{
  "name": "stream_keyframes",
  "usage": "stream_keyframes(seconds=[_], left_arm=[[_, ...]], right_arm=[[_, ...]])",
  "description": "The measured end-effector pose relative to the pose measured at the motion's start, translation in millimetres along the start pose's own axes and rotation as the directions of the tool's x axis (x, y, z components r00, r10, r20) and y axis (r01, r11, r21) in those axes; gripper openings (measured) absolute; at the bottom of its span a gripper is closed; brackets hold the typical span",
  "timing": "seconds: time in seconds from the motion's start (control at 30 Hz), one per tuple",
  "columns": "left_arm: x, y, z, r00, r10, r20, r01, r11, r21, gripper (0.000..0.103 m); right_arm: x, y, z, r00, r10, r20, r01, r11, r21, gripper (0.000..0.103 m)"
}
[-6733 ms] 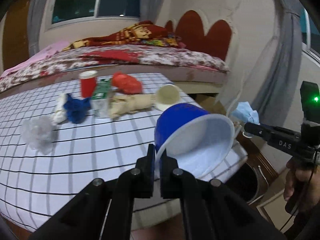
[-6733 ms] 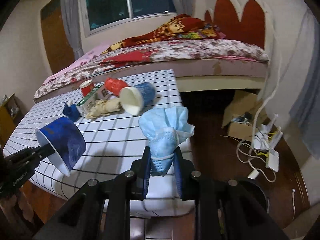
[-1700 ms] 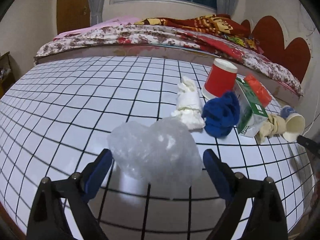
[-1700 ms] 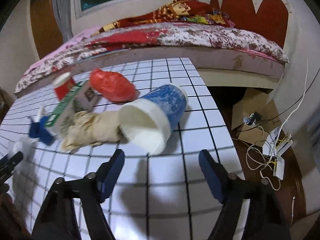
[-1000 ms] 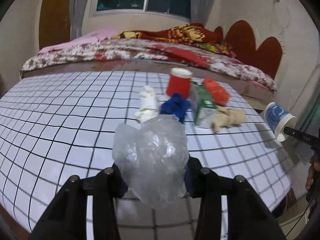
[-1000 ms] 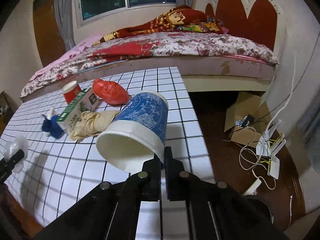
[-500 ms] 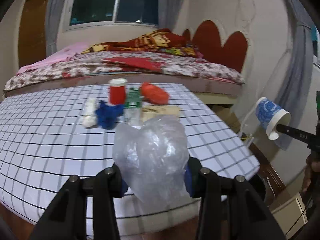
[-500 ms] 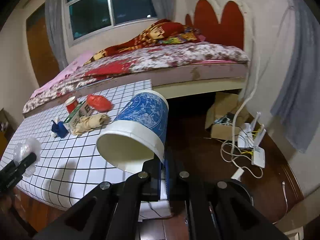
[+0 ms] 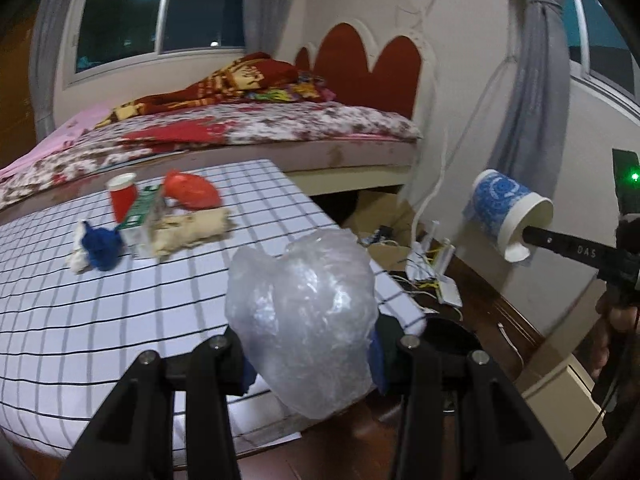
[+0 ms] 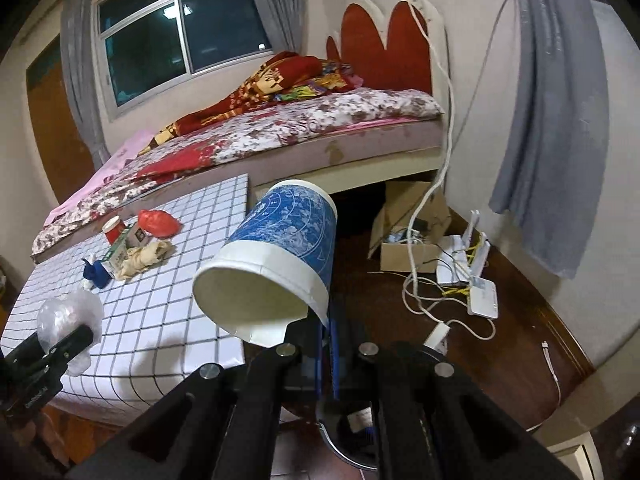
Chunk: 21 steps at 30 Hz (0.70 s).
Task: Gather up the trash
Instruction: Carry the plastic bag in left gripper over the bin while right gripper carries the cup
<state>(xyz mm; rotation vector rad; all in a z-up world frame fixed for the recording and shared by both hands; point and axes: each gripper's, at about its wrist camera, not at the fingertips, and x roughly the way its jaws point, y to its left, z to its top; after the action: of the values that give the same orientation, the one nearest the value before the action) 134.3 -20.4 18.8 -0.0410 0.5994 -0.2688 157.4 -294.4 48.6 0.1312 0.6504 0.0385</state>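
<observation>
right claw [image 10: 329,344] pinches blue cup [image 10: 280,248] rim.

Trash bin [image 10: 352,432]: mostly hidden behind the right gripper's [image 10: 329,334] fingers, contents unclear. Milk carton [image 9: 145,216]: print blurred, unreadable. Person's hand [image 9: 616,332]: cut off at frame edge.

Two paper cups [image 9: 507,213] [image 9: 122,195], one carton [image 9: 141,211], one clear bag [image 9: 304,330].

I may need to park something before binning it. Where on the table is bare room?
The checked table is bare across its near half, from the near edge up to the blue wad. The far right corner past the red bag is free too. Crowded: the cluster of red cup, carton and beige cloth.
</observation>
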Motion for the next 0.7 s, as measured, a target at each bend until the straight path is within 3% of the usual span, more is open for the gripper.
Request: stream_keyframes(seconds=[0.37, 0.7], left_arm=[[26, -73, -9, 0.993, -0.108, -0.049, 0.112, 0.991, 0.070, 0.045], [54, -130, -29, 0.972, -0.199, -0.126, 0.212, 0.971, 0.106, 0.045]], right_arm=[[-16, -59, -26, 0.996, -0.081, -0.029, 0.082, 0.996, 0.039, 0.003], [-11, -98, -68, 0.984, -0.135, -0.117, 0.136, 0.991, 0.006, 0.003]])
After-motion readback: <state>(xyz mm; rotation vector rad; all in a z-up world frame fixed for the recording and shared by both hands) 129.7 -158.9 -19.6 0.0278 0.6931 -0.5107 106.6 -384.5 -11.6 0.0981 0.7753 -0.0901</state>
